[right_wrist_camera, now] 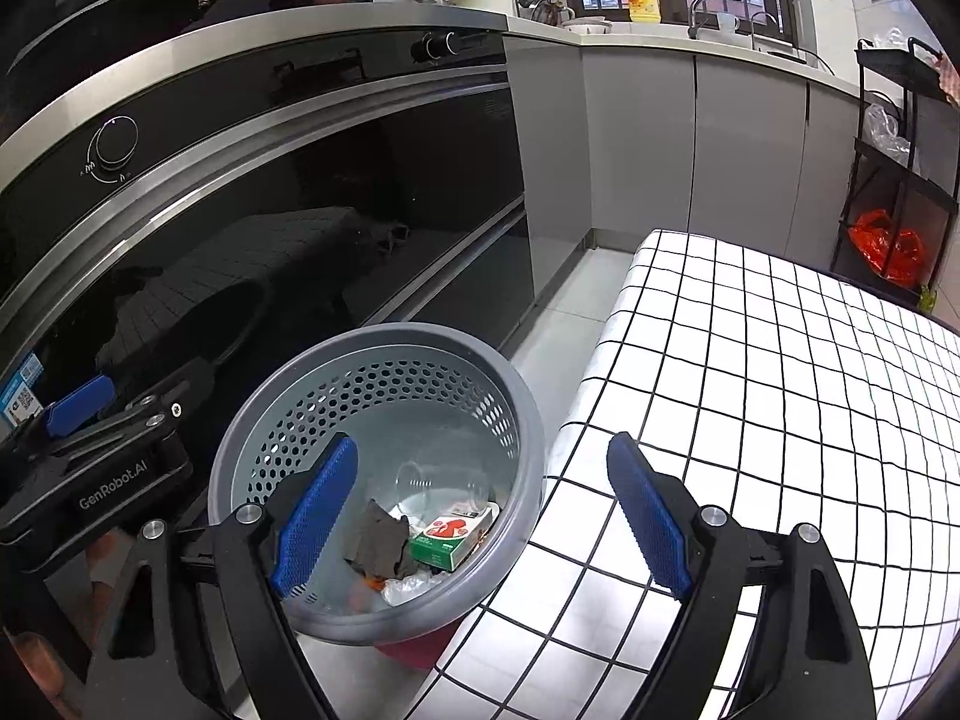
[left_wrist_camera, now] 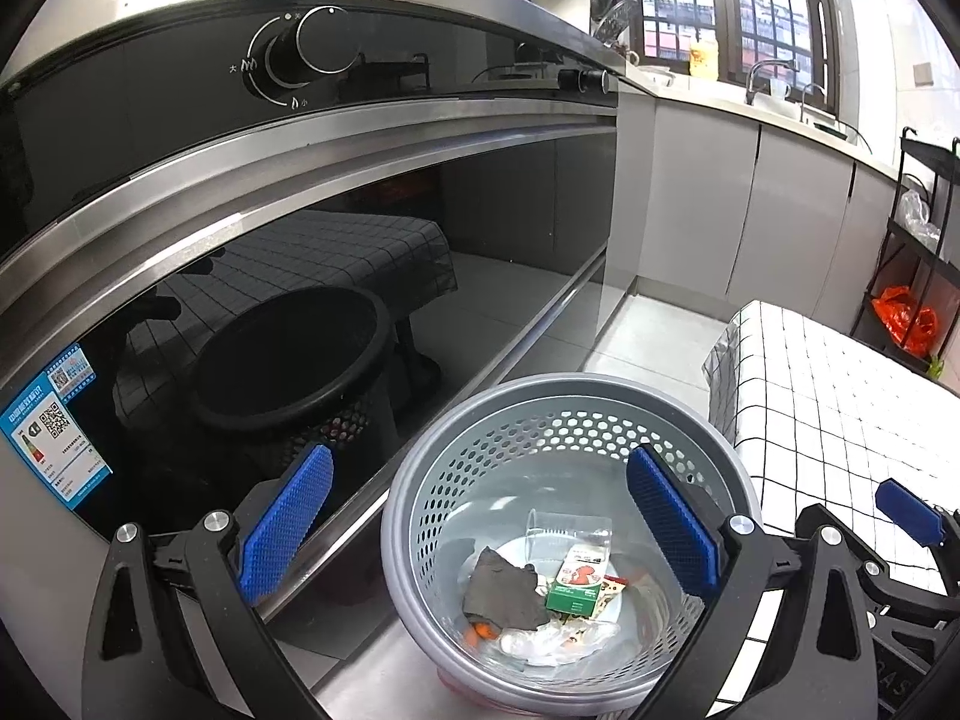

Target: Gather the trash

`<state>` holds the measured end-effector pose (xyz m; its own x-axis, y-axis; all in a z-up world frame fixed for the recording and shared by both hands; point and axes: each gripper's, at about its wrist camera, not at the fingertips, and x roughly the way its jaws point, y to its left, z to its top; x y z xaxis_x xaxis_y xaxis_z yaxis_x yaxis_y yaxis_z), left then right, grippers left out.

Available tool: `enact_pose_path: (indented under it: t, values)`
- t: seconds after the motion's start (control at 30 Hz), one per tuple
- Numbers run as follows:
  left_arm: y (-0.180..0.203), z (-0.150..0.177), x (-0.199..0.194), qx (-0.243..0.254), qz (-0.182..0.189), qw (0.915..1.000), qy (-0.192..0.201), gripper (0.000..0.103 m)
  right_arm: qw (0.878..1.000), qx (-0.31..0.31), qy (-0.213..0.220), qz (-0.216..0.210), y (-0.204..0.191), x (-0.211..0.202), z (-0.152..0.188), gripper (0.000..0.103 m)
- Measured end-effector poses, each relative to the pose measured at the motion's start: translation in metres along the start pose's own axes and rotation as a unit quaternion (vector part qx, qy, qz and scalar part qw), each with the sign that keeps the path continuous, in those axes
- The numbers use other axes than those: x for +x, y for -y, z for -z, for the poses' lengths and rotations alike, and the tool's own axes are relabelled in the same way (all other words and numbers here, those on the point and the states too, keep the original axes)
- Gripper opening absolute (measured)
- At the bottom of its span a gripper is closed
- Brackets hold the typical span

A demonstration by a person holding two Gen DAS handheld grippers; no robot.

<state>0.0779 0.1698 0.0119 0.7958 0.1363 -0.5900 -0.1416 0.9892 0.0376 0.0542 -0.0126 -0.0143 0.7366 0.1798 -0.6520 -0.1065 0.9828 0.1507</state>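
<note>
Nearest in the left wrist view, the left tool (left_wrist_camera: 477, 516) stands with its blue ribbed pads wide apart and nothing between them but air above the bin. In the right wrist view the right tool (right_wrist_camera: 483, 513) is likewise spread wide and empty, its left pad over the bin's mouth and its right pad over the cloth.

Just beyond the pads sits the round grey perforated plastic waste bin (left_wrist_camera: 414, 480), on the floor between the oven front on the left and the covered surface on the right. Inside it lie a green and white cardboard carton (left_wrist_camera: 576, 585), a crumpled dark grey rag (left_wrist_camera: 501, 588), a clear plastic cup (left_wrist_camera: 555, 531) on its side, and a thin clear plastic wrapper (left_wrist_camera: 552, 639) at the near edge.

To the right is the surface under a white cloth with a black grid (right_wrist_camera: 780, 390), bare where it shows.

Left and farther off is the glossy black glass oven front (right_wrist_camera: 300, 228) with a round control knob (right_wrist_camera: 114, 144). Far right, a black metal rack (right_wrist_camera: 900, 180) holds an orange plastic bag (right_wrist_camera: 885, 246).
</note>
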Motion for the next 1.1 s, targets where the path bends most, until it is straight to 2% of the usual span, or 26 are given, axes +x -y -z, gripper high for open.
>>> enact_pose_path:
  t: [1.1]
  values:
    - [0.0074, 0.0004, 0.0032, 0.017, -0.020, 0.9997, 0.002, 0.097, 1.000, 0.003, 0.011, 0.014, 0.0015, -0.0053, -0.0095, 0.081]
